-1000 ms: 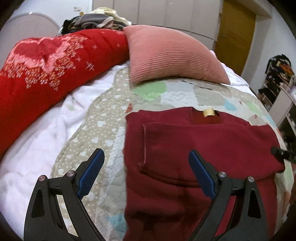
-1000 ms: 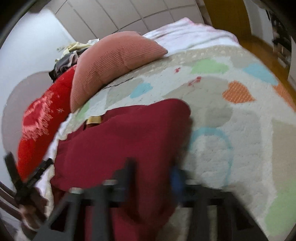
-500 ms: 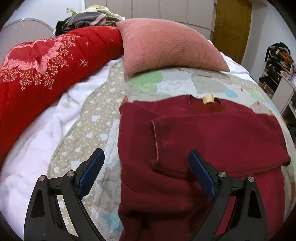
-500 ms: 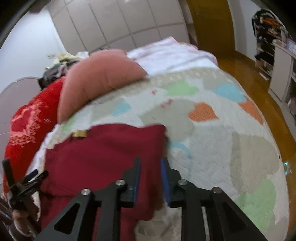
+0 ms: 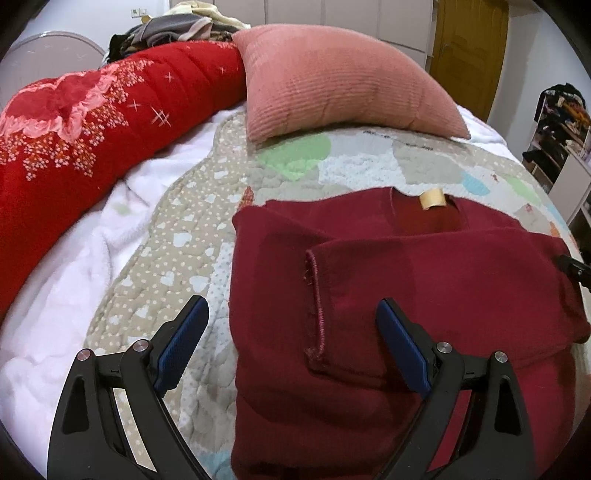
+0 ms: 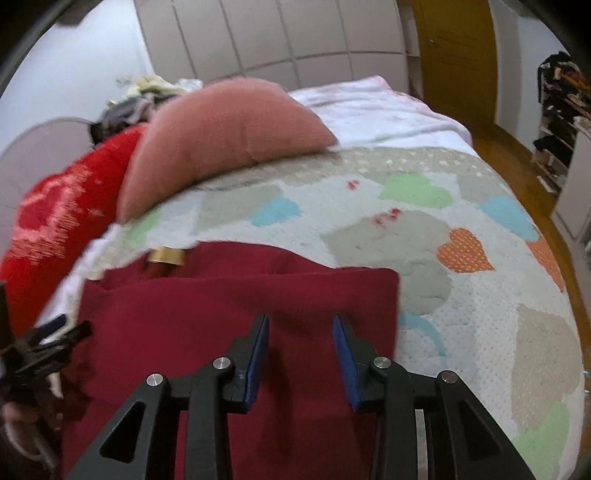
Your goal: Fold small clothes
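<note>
A dark red sweater (image 5: 424, 295) lies flat on the patchwork quilt (image 5: 177, 236), collar and tan label (image 5: 433, 198) at the far side. One sleeve is folded across its chest, the cuff (image 5: 316, 306) pointing left. My left gripper (image 5: 291, 328) is wide open and empty over the sweater's left edge. In the right wrist view the sweater (image 6: 207, 310) fills the near left. My right gripper (image 6: 301, 328) is open and empty above the sweater's right part, jaws apart by a hand's width. The left gripper (image 6: 51, 336) shows at the far left.
A pink ribbed pillow (image 5: 332, 77) and a red floral duvet (image 5: 92, 122) lie at the bed's head. Clothes are piled behind them (image 5: 177, 26). The bed's right edge drops to a wooden floor (image 6: 517, 166). A shelf with clutter (image 5: 561, 122) stands at right.
My right gripper was shut on the sweater's folded part; it has opened and let go. The left gripper has drifted slightly nearer over the sweater's left edge, still open.
</note>
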{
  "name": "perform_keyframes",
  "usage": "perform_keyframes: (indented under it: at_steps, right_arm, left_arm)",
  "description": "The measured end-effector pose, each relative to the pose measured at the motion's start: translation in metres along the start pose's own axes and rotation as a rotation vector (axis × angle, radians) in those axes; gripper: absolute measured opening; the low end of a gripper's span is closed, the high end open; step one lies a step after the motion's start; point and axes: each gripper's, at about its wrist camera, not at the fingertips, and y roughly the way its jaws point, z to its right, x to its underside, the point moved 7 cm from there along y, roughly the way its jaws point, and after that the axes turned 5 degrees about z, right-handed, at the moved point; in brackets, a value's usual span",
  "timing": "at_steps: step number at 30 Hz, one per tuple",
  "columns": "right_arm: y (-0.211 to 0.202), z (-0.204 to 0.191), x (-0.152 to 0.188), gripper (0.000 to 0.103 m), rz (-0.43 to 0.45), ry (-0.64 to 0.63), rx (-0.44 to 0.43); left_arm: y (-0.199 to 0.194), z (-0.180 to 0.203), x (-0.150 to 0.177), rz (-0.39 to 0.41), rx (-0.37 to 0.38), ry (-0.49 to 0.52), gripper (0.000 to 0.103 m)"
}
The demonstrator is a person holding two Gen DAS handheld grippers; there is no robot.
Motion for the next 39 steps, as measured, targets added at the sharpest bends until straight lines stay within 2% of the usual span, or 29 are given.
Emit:
perform_keyframes:
  at_steps: [4,7,11,15,21,24,25,27,29,32,34,37,39]
  right_arm:
    - [0.018,0.009,0.002,0.034,-0.014,0.000,0.010]
    - [0.031,0.012,0.004,0.034,-0.024,-0.010,0.024]
    - [0.033,0.015,0.001,0.034,-0.021,0.024,0.014]
    - [0.019,0.015,0.002,0.034,-0.033,0.049,0.001]
    - [-0.030,0.005,0.015,0.034,0.042,0.020,-0.040]
    - [-0.025,0.012,0.039,0.034,-0.006,0.010,-0.024]
    - [-0.012,0.016,0.053,0.035,-0.072,0.010,-0.008]
    - [-0.013,0.018,0.055,0.034,-0.040,0.025,-0.014]
    - [-0.019,0.014,0.049,0.035,-0.051,0.041,0.007]
    - [-0.039,-0.022,0.032,0.035,0.015,0.007,-0.064]
    - [-0.048,-0.059,0.027,0.035,0.043,-0.064,-0.133]
    - [-0.049,-0.123,0.026,0.043,0.063,-0.191,-0.238]
    - [-0.040,-0.161,0.029,0.044,0.055,-0.262,-0.282]
  left_arm:
    - [0.013,-0.002,0.005,-0.039,0.027,-0.024,0.092]
    - [0.022,-0.008,0.006,-0.073,0.072,-0.081,0.094]
    - [0.027,-0.012,0.006,-0.077,0.110,-0.124,0.094]
    - [0.025,-0.011,0.007,-0.064,0.106,-0.124,0.094]
    - [0.023,-0.014,0.010,-0.043,0.111,-0.137,0.094]
    - [0.023,-0.014,0.010,-0.042,0.125,-0.144,0.094]
    - [0.022,-0.015,0.010,-0.040,0.139,-0.155,0.094]
    - [0.019,-0.019,0.009,-0.027,0.178,-0.189,0.094]
    - [0.013,-0.025,0.009,0.001,0.246,-0.245,0.094]
    - [0.003,-0.042,0.010,0.044,0.373,-0.360,0.094]
    - [-0.001,-0.055,0.012,0.053,0.424,-0.422,0.094]
    - [-0.002,-0.068,0.011,0.062,0.416,-0.451,0.094]
    - [-0.001,-0.070,0.010,0.054,0.429,-0.459,0.094]
